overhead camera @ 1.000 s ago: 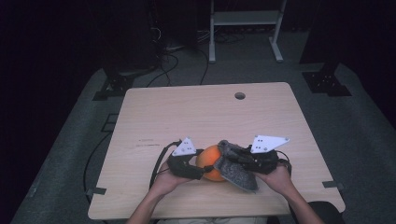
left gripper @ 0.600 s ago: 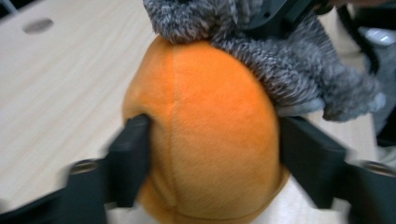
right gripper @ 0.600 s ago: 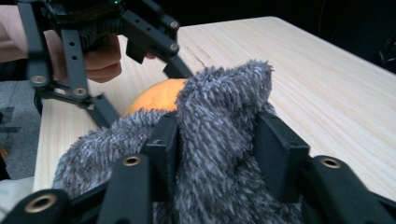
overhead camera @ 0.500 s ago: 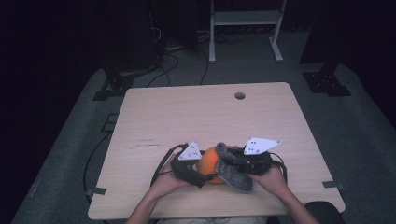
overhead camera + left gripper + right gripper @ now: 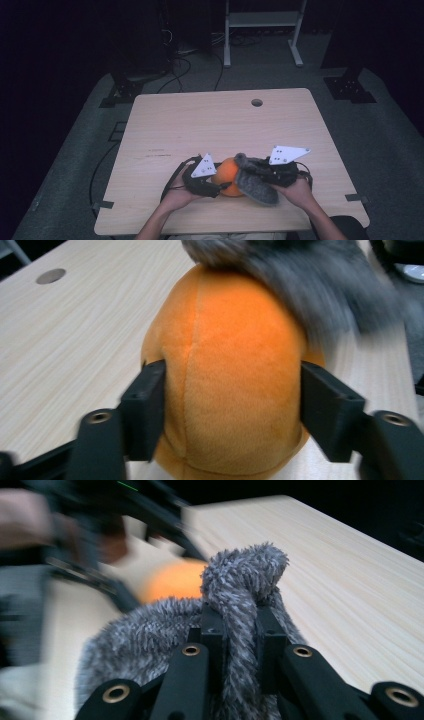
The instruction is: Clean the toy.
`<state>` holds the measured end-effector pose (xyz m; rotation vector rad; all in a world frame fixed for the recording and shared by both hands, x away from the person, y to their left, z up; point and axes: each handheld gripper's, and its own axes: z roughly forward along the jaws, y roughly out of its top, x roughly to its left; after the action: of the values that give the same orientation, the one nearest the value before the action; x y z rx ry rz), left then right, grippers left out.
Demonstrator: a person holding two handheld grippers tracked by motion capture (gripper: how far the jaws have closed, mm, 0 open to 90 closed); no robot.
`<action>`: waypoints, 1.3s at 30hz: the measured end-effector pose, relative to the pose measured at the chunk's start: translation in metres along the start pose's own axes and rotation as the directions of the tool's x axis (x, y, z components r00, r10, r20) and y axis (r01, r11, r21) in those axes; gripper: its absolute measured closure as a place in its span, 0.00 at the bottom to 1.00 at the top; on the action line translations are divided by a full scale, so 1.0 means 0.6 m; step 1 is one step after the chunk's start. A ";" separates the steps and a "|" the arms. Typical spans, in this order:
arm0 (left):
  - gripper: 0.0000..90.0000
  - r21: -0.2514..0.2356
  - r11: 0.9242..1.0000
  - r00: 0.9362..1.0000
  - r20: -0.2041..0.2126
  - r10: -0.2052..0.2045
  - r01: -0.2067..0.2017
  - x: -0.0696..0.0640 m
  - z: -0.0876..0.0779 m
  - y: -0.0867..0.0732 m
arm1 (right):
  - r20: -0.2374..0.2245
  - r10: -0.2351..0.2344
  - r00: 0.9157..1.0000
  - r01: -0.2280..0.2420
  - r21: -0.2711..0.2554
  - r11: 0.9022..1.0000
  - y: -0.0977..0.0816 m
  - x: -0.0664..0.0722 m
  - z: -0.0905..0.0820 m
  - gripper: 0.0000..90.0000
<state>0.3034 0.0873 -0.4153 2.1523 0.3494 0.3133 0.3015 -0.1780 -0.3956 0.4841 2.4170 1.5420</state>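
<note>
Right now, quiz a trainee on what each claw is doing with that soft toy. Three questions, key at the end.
1. True or false: the left claw has its jaws on either side of the orange body.
2. What does the right claw pinch: (a) the grey furry part, (b) a cable, (c) nothing?
3. What does the toy rest on?

Key: 1 true; 2 a; 3 the wooden table.

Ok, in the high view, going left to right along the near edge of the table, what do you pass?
Left claw → orange plush ball → grey furry cloth → right claw.
</note>
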 end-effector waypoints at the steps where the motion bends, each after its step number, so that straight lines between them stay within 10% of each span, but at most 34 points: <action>1: 0.27 0.000 1.000 0.999 0.015 -0.031 0.031 0.004 0.001 -0.001 | -0.017 -0.022 1.000 0.022 -0.005 1.000 0.004 0.008 0.006 0.87; 4: 0.15 -0.005 0.990 0.988 0.063 -0.140 0.140 0.021 0.001 -0.005 | -0.053 -0.043 0.998 0.044 0.010 0.999 0.007 0.020 0.019 0.87; 8: 0.39 -0.041 0.997 0.998 -0.006 -0.058 0.058 0.007 -0.003 -0.004 | 0.030 -0.042 0.999 0.041 0.029 0.999 0.005 0.010 0.010 0.87; 13: 0.44 -0.026 1.000 0.999 -0.031 -0.016 0.015 0.002 0.001 -0.003 | 0.087 -0.050 0.995 0.047 0.033 0.998 0.007 0.014 0.008 0.87; 20: 0.43 -0.030 0.997 0.998 0.001 -0.068 0.068 0.015 -0.012 -0.025 | 0.146 -0.036 0.989 0.027 0.063 0.998 -0.003 0.002 0.004 0.87; 25: 0.21 -0.021 0.992 0.991 0.038 -0.126 0.127 0.021 -0.003 -0.017 | 0.134 -0.024 0.991 0.018 0.048 0.999 -0.007 0.002 0.005 0.87; 39: 0.41 -0.009 0.995 0.995 0.008 -0.103 0.103 0.029 -0.017 -0.042 | 0.128 0.045 0.991 -0.048 0.021 0.999 -0.017 -0.007 -0.005 0.87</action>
<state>0.3130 0.1149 -0.4287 2.1177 0.4520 0.2479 0.3031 -0.1860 -0.4034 0.6283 2.3449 1.4550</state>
